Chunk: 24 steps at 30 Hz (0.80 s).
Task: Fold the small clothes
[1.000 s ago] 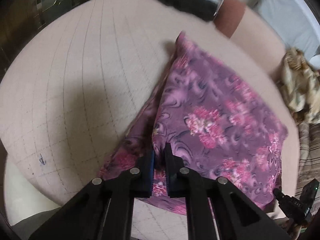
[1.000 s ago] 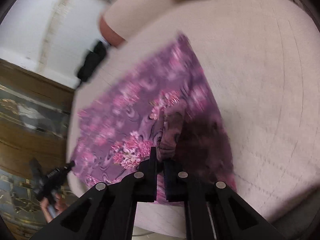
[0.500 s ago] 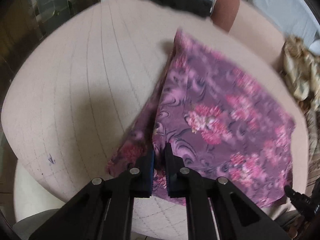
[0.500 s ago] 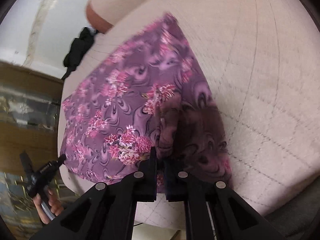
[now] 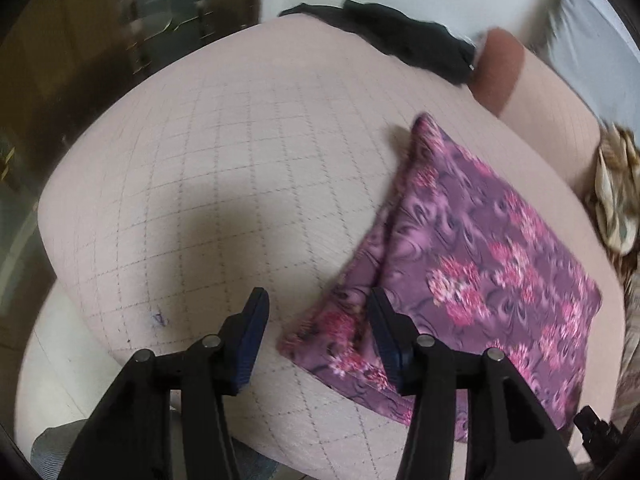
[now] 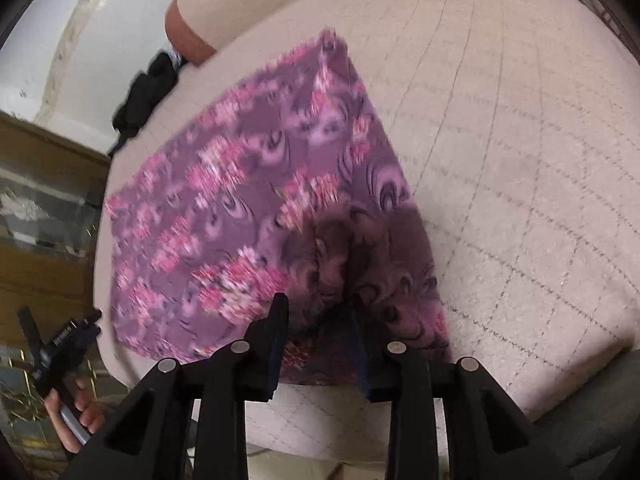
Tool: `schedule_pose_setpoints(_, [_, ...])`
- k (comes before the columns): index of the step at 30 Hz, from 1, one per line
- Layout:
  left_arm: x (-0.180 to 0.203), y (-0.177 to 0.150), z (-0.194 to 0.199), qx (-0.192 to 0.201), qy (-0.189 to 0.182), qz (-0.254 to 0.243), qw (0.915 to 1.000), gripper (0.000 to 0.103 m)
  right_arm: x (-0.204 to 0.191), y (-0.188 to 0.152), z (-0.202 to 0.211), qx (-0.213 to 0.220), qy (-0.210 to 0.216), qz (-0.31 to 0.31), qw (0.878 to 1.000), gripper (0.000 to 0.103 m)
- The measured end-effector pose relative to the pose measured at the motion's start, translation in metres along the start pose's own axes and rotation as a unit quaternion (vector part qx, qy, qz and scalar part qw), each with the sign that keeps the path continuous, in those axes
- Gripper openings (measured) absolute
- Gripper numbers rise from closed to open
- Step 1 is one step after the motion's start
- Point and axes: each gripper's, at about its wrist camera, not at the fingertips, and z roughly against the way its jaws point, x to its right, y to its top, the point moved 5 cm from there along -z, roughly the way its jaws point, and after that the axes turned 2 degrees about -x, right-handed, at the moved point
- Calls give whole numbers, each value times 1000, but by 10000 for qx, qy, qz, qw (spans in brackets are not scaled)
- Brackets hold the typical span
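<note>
A purple cloth with pink flowers (image 5: 480,264) lies folded flat on a pale quilted cushion (image 5: 224,184). In the left wrist view my left gripper (image 5: 316,334) hangs over the cloth's near left corner; its jaws are opening and the pads stand apart, clear of the fabric. In the right wrist view the same cloth (image 6: 256,208) fills the middle. My right gripper (image 6: 318,320) is above its near right corner, jaws opening, with the corner lying between the pads but not pressed.
A black garment (image 5: 404,44) lies at the cushion's far edge beside a brown bolster (image 5: 500,72). A beige patterned cloth (image 5: 616,196) is heaped at the right. A person's hand (image 6: 76,412) holds the other gripper at lower left in the right wrist view.
Both grippers were shut on the cloth's near corners and have now let go, jaws spreading. The left gripper has shifted left off the cloth corner and lifted a little.
</note>
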Motion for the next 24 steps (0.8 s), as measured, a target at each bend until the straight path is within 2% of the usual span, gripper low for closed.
schedule_pose_setpoints(1, [-2,1,-2,-35,-55,82,9999,58,-5,2,10,213,134,81,9997,36])
schedule_pose_setpoints(2, [-6,-1,-4,-89,-102,140,9998,63,-12,3,19,392,300,207,9986,43])
schedule_pose_setpoints(3, [-8,-4,-5,-151,-146,141,9997,65,-22,4,24,533,406,340,9972,53])
schedule_pose_setpoints(5, [-4,-4,-13,-238,-180,-8,9996,67,-47,3,37,860,604,779,9914,64])
schedule_pose_setpoints(6, [-1,-6,-18,-256,-185,-96,9995,68,-59,1,41,967,683,965,9883,72])
schedule_pose_setpoints(8, [8,-8,-26,-308,-181,-253,9990,76,-80,-4,42,1043,839,1230,9833,83])
schedule_pose_setpoints(13, [25,-16,-48,-692,-357,-428,9960,76,-136,-11,25,753,936,1861,9752,83])
schedule_pose_setpoints(14, [27,-18,-51,-788,-423,-421,9951,75,-151,-12,20,568,1030,2014,9724,83])
schedule_pose_setpoints(15, [26,-19,-51,-754,-375,-420,9956,72,-161,-13,15,422,1075,2170,9693,83])
schedule_pose_setpoints(17, [22,-19,-50,-708,-390,-296,9963,46,-191,-12,3,156,1009,2508,9626,84])
schedule_pose_setpoints(18, [19,-19,-49,-728,-485,-212,9959,40,-202,-11,-4,27,1047,2618,9594,85])
schedule_pose_setpoints(19, [16,-19,-48,-754,-632,-92,9951,21,-217,-8,-14,-191,1150,2709,9555,86])
schedule_pose_setpoints(20, [14,-20,-49,-869,-1017,112,9910,12,-230,-5,-22,-314,1176,2723,9545,86])
schedule_pose_setpoints(24, [4,-20,-42,-882,-1530,533,9828,11,-276,10,-60,-851,986,2831,9502,86])
